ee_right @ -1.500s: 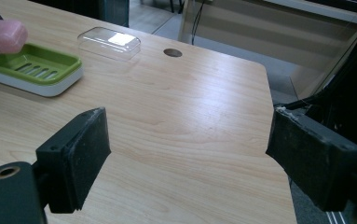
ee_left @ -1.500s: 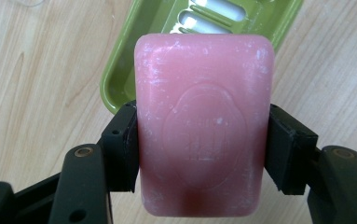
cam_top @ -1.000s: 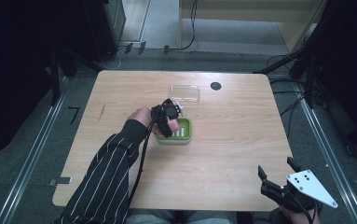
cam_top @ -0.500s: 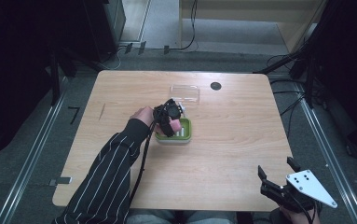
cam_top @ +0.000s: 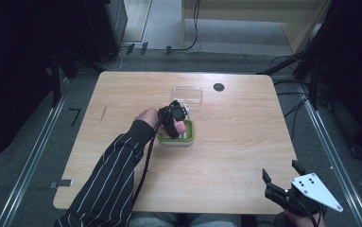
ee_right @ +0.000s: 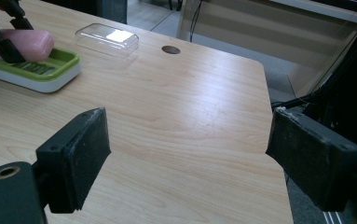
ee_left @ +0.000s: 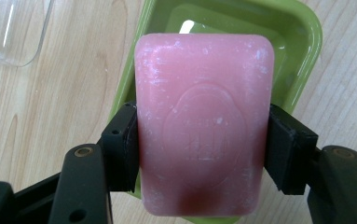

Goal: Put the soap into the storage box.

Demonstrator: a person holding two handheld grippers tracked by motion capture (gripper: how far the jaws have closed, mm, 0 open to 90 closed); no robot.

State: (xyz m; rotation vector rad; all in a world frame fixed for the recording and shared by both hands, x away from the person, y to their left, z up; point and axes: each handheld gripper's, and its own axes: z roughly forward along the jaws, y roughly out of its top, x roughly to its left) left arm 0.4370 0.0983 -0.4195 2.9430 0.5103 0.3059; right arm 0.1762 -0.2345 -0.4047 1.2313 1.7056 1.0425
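A pink soap bar [ee_left: 203, 140] is clamped between the jaws of my left gripper [ee_left: 199, 149], just above a green soap dish [ee_left: 302, 56]. In the high view the left gripper [cam_top: 177, 124] hangs over the dish [cam_top: 189, 137] at the table's middle, soap bar [cam_top: 179, 126] showing beside it. The right gripper view shows the soap bar [ee_right: 31, 42] lying low over the dish [ee_right: 50, 72]. My right gripper [cam_top: 285, 182] sits at the table's near right corner, open, nothing between its jaws [ee_right: 185, 154].
A clear plastic lid [cam_top: 187, 95] lies just behind the dish, also in the left gripper view [ee_left: 13, 30] and right gripper view [ee_right: 107, 39]. A round hole [cam_top: 219, 87] is in the tabletop at the back. Bare wood [cam_top: 245, 142] spreads between the dish and my right gripper.
The left gripper with the soap has shifted slightly toward the dish. The right gripper has stayed put.
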